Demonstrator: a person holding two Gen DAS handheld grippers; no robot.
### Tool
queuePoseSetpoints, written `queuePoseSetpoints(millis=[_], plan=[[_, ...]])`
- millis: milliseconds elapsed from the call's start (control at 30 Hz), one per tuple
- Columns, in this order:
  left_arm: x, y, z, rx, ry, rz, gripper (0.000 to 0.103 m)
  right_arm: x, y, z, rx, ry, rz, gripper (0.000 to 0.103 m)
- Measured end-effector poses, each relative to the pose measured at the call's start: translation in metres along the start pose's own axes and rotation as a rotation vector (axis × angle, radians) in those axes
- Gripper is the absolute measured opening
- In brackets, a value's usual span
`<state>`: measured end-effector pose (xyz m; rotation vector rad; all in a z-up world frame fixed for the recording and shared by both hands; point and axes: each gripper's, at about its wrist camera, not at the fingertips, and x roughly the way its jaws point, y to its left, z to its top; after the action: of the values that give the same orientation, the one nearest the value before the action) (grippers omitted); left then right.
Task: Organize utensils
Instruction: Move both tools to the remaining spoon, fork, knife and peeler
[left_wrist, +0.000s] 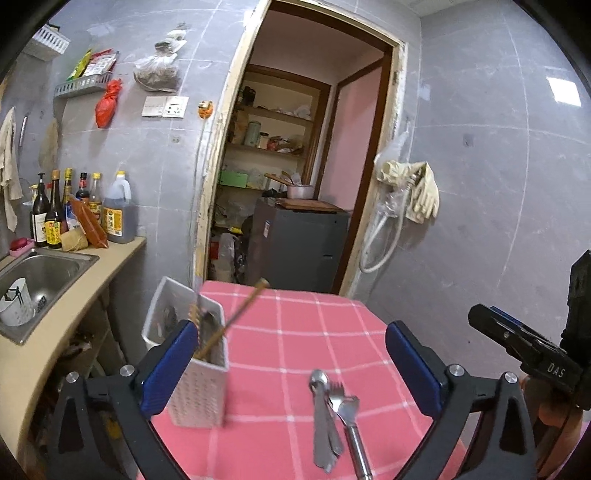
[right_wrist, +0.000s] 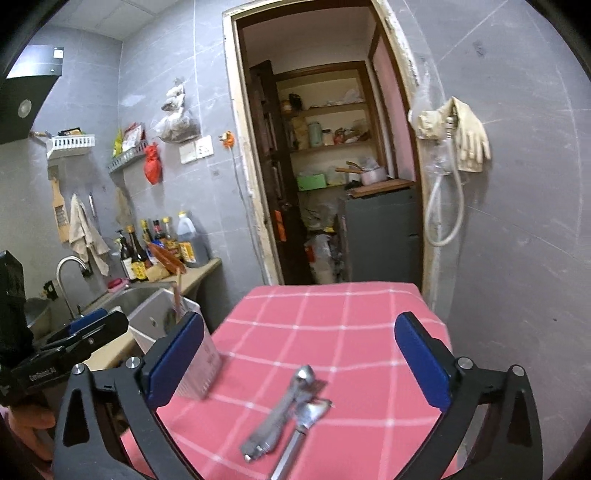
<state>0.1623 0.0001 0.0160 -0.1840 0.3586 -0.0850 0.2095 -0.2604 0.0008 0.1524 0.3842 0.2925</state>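
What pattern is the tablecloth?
Pink tablecloth with a white grid check; clearest in the left wrist view.

Grey tiled walls; open doorway to pantry shelves; steel sink.

light: dim, even indoor | blur: slight motion smear | edges: fisheye-bent, black corners

The table is covered in pink cloth crossed by a white grid. The utensil holder is white with a perforated dot pattern. The utensils are silver. Blue pads are seen on black gripper frames. The walls are tiled grey.
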Motion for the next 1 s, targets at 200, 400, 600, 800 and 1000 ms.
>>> queuePoseSetpoints(millis=[200,400,600,800,1000], plan=[[0.007,-0.019,-0.024,0.031,0.040,-0.018,0.102,-0.003,-0.019,-0.020,0.015,0.039,-0.049,0.102],[0.024,-0.024,-0.045,0.021,0.091,-0.011,0.102,0.007,-0.036,-0.040,0.023,0.095,-0.100,0.102],[0.054,-0.024,-0.064,0.025,0.196,-0.033,0.102,0.034,-0.053,-0.056,0.054,0.180,-0.074,0.101],[0.088,-0.022,-0.078,0.021,0.295,-0.068,0.102,0.068,-0.061,-0.075,0.097,0.270,-0.017,0.101],[0.124,-0.019,-0.085,0.005,0.378,-0.091,0.095,0.110,-0.065,-0.102,0.154,0.389,0.045,0.076]])
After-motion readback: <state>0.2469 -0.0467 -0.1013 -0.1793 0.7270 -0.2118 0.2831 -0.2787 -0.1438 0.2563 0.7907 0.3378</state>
